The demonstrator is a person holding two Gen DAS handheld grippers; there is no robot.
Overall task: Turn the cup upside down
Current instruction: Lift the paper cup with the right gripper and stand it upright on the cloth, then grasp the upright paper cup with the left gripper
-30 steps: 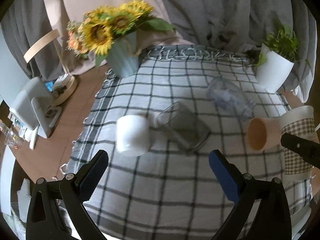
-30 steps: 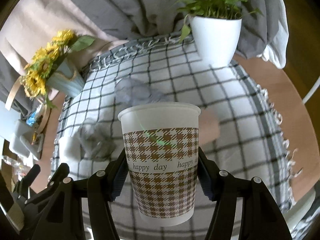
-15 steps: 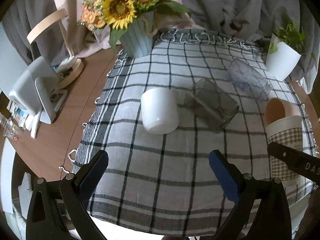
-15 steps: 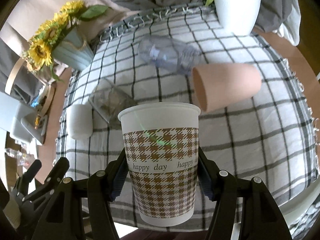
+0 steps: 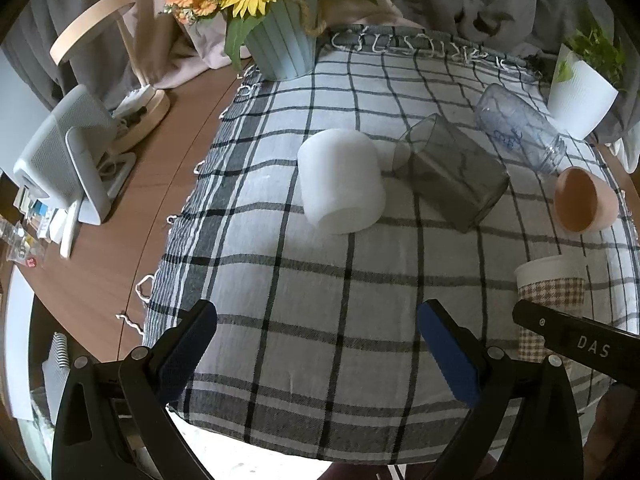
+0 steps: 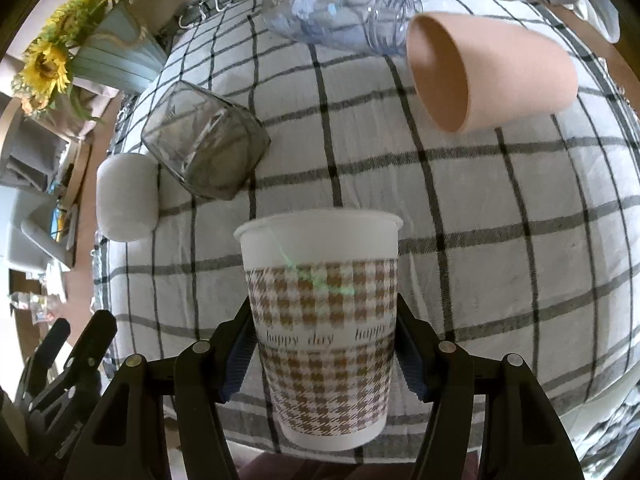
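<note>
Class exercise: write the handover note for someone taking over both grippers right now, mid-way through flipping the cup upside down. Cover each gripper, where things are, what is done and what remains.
Right gripper: shut on the paper cup, gripping its patterned wall; the cup is held near the front edge of the checked cloth.
Left gripper: open, holding nothing, over the cloth's front edge.
Lying on their sides on the cloth: pink cup, glass tumbler, white cup, clear bottle.
Done: paper cup grasped.
Left: invert it and set it down rim-first on a bare patch of cloth, then release.
</note>
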